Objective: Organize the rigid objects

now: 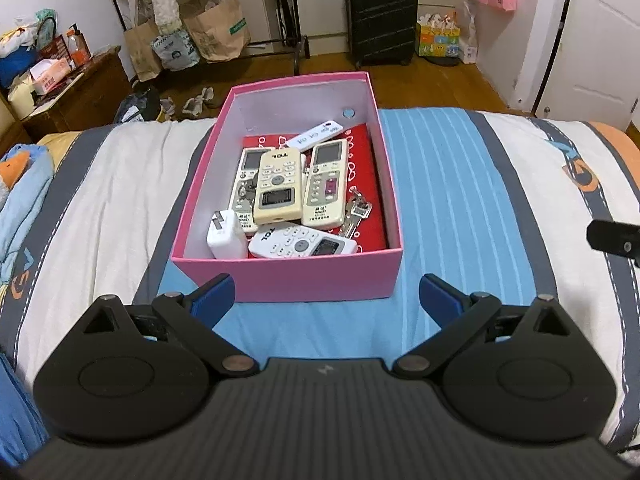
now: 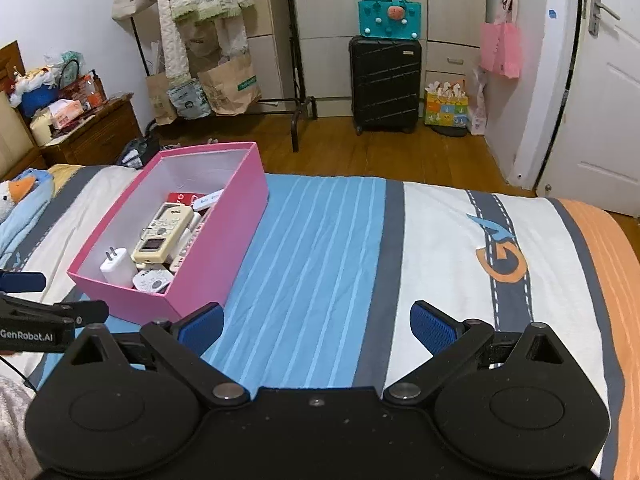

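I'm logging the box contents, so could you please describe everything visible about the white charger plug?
The white charger plug is a small glossy plastic cube with rounded edges and two flat metal prongs pointing up. It stands in the near left corner of the pink box, leaning against the wall, beside a white TCL remote. Neither claw touches it.

The open pink cardboard box (image 1: 288,276) stands on the striped bed (image 1: 460,200), directly ahead of the left tongs (image 1: 326,296) and ahead-left of the right tongs (image 2: 316,330). Inside it, the white plug charger (image 1: 226,236) lies nearest the left tongs, left of the cream remote controls (image 1: 278,186); the metal keys (image 1: 356,210) lie right of these.
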A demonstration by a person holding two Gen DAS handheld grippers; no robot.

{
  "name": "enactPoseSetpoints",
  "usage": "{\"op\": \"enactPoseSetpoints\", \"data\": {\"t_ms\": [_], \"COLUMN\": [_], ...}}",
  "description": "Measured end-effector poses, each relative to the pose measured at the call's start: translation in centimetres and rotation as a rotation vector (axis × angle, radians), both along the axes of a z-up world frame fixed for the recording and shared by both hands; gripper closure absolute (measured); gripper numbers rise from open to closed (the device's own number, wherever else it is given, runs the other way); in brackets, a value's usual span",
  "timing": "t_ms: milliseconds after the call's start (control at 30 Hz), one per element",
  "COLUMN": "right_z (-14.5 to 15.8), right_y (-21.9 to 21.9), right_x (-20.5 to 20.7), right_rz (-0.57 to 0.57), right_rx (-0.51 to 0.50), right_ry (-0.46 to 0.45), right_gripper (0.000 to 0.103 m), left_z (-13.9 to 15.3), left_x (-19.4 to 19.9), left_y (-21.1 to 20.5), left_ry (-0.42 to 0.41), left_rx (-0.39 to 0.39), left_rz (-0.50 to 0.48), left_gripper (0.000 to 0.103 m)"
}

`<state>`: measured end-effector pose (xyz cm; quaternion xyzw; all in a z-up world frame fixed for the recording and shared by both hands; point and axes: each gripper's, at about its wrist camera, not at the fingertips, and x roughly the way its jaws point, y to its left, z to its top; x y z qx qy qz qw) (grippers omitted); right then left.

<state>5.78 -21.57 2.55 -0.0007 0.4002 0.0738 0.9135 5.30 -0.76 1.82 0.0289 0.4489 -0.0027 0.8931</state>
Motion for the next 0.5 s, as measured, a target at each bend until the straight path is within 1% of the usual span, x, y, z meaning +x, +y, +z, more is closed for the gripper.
{"op": "enactPoseSetpoints", "data": {"t_ms": [133,267,500], "right_z": [-0.2,-0.4,-0.4], "right_y": [0.0,0.4,0.8], "right_x": [0.0,0.0,0.0], "right_rz": [-0.027,-0.055,-0.068], "right_rx": [-0.018,-0.07,-0.099], "right_ry": [0.007,0.002,0.004], "right_gripper": [0.002,0.002,0.002], "left_z": [-0.3,-0.4,-0.3], "left_x": [0.2,0.0,0.3], "left_y": [0.4,0.8,1.7], "left_ry": [0.023,0.021,0.054], "left_rx": [-0.047,-0.039,-0.038], "left_rz": [0.01,0.022,0.069], "left_gripper": [0.003,0.003,0.003]}}
